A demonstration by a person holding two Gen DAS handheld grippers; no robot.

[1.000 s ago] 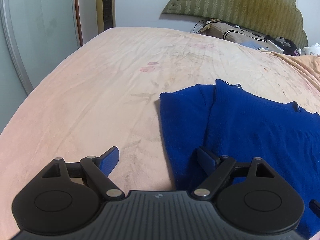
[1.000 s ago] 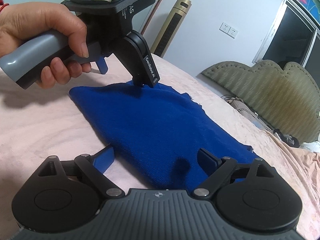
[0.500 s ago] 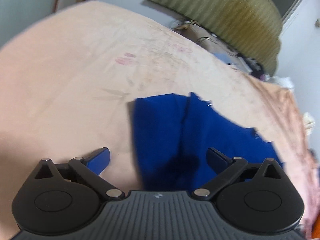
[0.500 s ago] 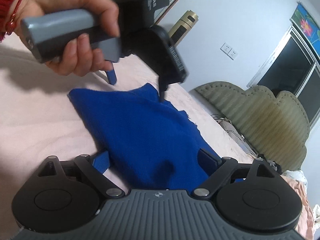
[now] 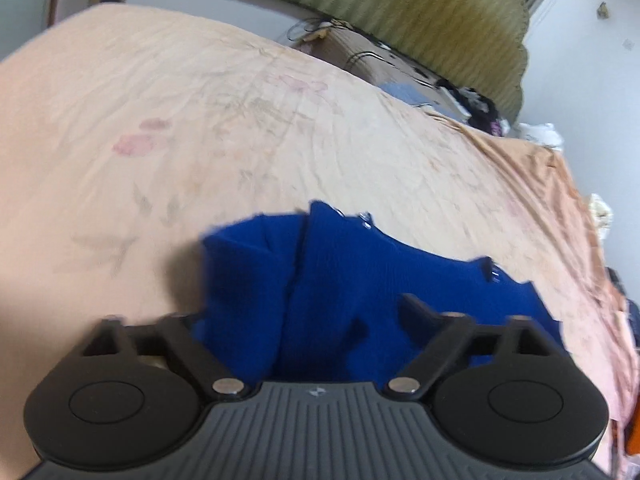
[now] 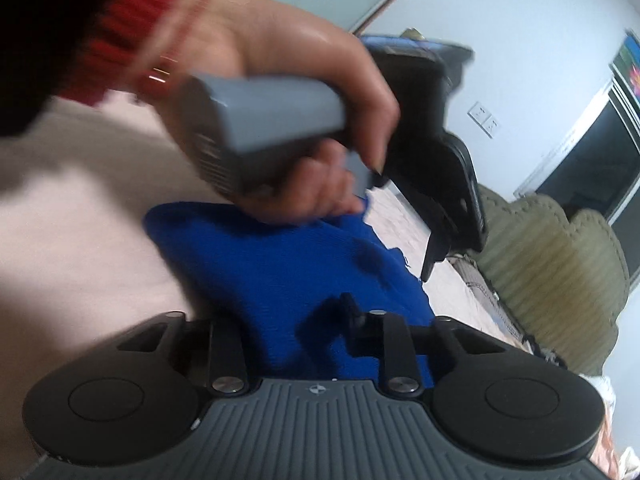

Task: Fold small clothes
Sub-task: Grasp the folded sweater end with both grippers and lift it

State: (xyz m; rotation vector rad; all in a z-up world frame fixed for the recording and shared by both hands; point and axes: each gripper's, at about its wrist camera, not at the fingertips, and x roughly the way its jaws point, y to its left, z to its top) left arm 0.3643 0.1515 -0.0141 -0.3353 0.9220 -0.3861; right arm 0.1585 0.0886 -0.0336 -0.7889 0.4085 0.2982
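While the blue garment (image 5: pixel 352 280) lies flat on the peach bedsheet (image 5: pixel 200 140) of the bed, both tongs sit low over its near edge. The left tongs (image 5: pixel 296 320) are closing with blue cloth between their fingers, apparently not yet pinched. The right tongs (image 6: pixel 280 328) are closing too, narrowed around a raised fold of the garment; motion blur hides whether the pads press it. A hand (image 6: pixel 288 92) in a red-cuffed sleeve (image 6: pixel 116 40) holds the left tool's grey handle (image 6: pixel 256 120).

No readable text, label or number in either view; blur throughout
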